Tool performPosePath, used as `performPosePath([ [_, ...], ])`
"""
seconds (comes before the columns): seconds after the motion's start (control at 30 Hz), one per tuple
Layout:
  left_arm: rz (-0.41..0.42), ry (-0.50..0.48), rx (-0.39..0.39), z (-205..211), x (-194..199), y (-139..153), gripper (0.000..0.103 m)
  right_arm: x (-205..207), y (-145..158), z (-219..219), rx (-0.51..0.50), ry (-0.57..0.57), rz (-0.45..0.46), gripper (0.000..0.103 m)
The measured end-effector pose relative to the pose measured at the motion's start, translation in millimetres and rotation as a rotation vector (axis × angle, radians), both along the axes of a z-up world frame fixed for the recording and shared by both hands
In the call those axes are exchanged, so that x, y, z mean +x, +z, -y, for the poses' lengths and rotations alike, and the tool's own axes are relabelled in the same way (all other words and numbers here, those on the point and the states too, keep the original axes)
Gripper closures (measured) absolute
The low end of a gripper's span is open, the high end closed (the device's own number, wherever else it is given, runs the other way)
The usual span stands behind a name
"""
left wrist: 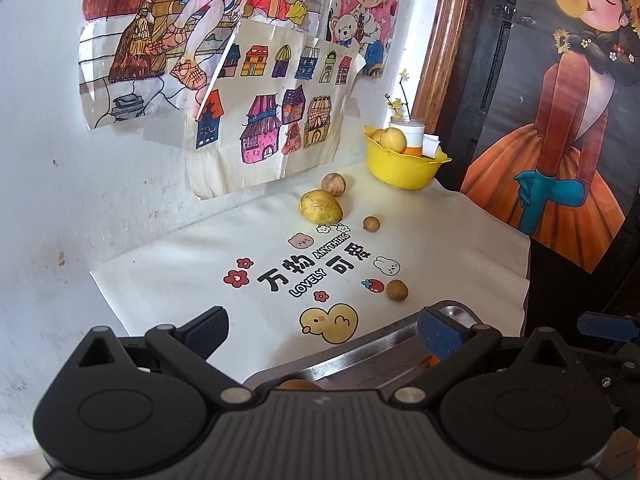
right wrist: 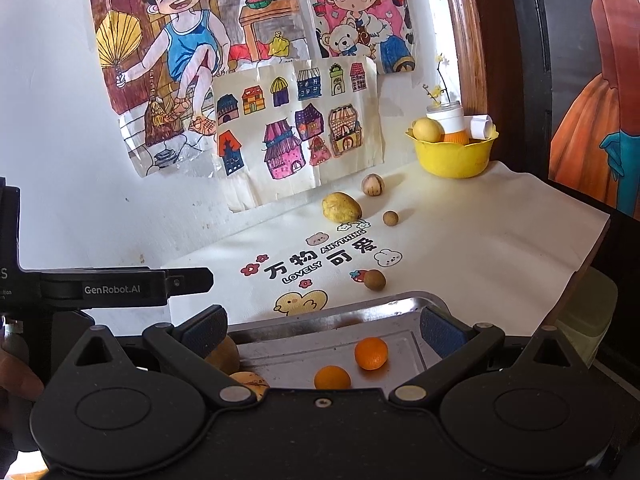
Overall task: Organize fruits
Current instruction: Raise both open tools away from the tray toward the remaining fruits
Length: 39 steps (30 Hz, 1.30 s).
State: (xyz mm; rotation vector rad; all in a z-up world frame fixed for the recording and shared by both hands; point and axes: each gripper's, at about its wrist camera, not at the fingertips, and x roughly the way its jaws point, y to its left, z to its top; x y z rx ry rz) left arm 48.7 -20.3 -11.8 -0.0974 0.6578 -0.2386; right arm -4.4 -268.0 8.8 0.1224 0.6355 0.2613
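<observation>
On the white printed cloth (right wrist: pixel 460 240) lie a yellow-green fruit (left wrist: pixel 321 207) (right wrist: pixel 341 207), a pale round fruit (left wrist: pixel 333 184) (right wrist: pixel 372 184) behind it, and two small brown fruits (left wrist: pixel 371 224) (left wrist: pixel 397 290) (right wrist: pixel 390 218) (right wrist: pixel 375 279). A metal tray (right wrist: pixel 400 307) (left wrist: pixel 452 309) at the near edge holds two oranges (right wrist: pixel 371 353) (right wrist: pixel 332 378) and brownish fruits (right wrist: pixel 224 354) at its left. My left gripper (left wrist: pixel 322 336) is open, empty, over the tray's left end. My right gripper (right wrist: pixel 324 334) hangs open above the tray, holding nothing.
A yellow bowl (left wrist: pixel 404 168) (right wrist: pixel 454 158) at the back right holds yellow fruit, a white-and-orange jar with a flower sprig and a paper roll. Drawings are taped to the white wall (left wrist: pixel 60 160). A dark painted panel (left wrist: pixel 560 120) borders the right side. The left gripper's body (right wrist: pixel 104 288) shows in the right wrist view.
</observation>
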Motion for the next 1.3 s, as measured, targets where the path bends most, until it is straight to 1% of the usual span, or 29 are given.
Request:
performPosePath([
  [0.27,-0.017,0.004,0.004,-1,9,-5,0.0,6,-3,-1,-0.002,0.003,-0.012,0.001],
  [0.77,-0.061,0.007,0.018,0,57,-26,0.0,56,-18,-1,-0.012,0.021,-0.057,0.001],
  [0.97,-0.053,-0.019,0.05,8,90,-23,0.0,80,-26,1,-0.011,0.029,-0.075,0.001],
  [1.07,-0.038,-0.034,0.079,17,110,-20,0.0,92,-30,3,-0.011,0.028,-0.082,0.001],
  [1.3,-0.024,-0.058,0.118,33,164,-22,0.0,129,-41,11,-0.023,0.032,-0.101,0.001],
])
